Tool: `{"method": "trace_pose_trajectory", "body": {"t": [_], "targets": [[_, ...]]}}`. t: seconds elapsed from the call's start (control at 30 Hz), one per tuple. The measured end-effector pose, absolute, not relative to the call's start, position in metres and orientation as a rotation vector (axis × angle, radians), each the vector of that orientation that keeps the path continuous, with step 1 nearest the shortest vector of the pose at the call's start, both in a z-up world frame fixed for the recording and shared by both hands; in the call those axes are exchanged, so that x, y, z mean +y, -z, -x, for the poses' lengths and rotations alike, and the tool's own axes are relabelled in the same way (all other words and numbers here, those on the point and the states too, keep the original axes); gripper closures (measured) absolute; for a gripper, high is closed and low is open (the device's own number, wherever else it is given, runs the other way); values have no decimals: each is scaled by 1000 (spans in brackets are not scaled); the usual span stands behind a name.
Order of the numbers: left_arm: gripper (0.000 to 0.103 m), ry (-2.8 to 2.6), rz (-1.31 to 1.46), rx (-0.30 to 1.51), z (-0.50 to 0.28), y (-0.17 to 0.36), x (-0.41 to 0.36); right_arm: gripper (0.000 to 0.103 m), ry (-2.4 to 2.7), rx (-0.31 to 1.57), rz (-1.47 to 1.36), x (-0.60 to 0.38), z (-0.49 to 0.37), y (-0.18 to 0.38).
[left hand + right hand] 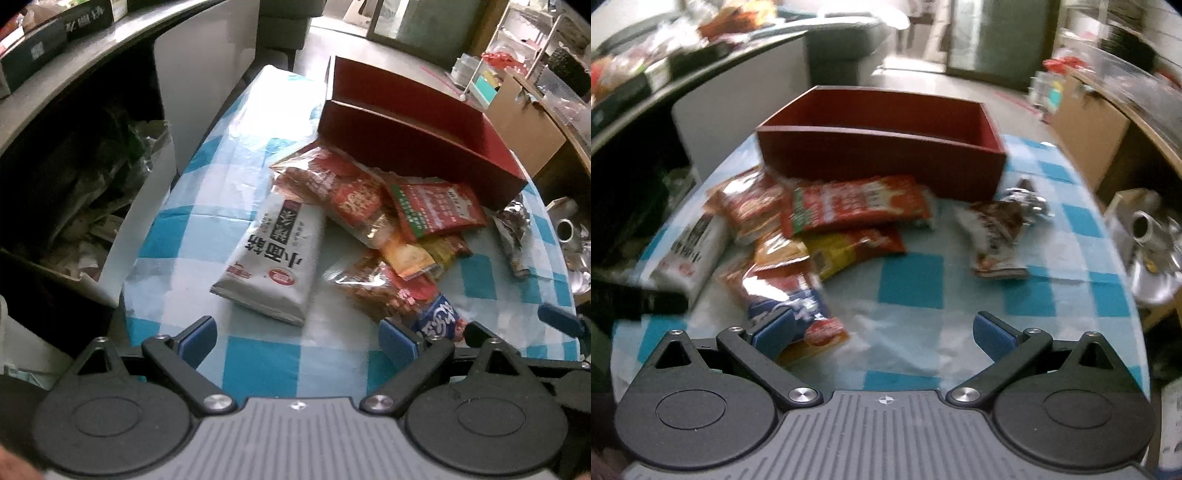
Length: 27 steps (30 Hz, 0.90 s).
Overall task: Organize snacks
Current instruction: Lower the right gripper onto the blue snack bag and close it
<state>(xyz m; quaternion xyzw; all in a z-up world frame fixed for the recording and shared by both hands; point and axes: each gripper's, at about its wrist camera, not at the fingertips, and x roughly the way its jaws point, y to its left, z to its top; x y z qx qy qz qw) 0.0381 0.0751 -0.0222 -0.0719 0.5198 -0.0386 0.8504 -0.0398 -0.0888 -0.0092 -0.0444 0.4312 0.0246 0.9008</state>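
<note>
Both claws are held wide open and empty: left gripper (pixel 299 341) just short of the white packet (pixel 275 258), right gripper (pixel 884 332) beside the blue-red packet (pixel 790 299). One packet should be squared between the pads before closing, then carried to the empty red box (pixel 882 155).

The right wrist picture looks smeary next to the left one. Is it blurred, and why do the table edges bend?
Right wrist view: yes, motion blur smears the red box and the snack packets, worst toward the edges. Left wrist view: sharper, the print on the white packet is legible, though glare whitens the tablecloth behind it. Both views: the fisheye lens curves the table edges.
</note>
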Motion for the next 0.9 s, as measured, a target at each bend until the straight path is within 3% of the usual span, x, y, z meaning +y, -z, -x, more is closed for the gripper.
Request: {"method": "trace_pose_trajectory", "body": {"t": [0.33,0.53,0.8,0.87,0.9], "targets": [[13,57,197,1041,-50,11,92,0,-299,902,220,-42,8,23],[13,94,199,1075,-53,17,92,0,-301,1073,166,-41,-20,53],[13,121,225,1102,-53,19,94,0,-376,1094,280,-39,-23,55],[13,126,218,1101,-52,19,94,4,-379,1113,294,-41,-30,49],[13,125,212,1101,-52,20,94,16,-375,1115,270,-43,-32,44]]}}
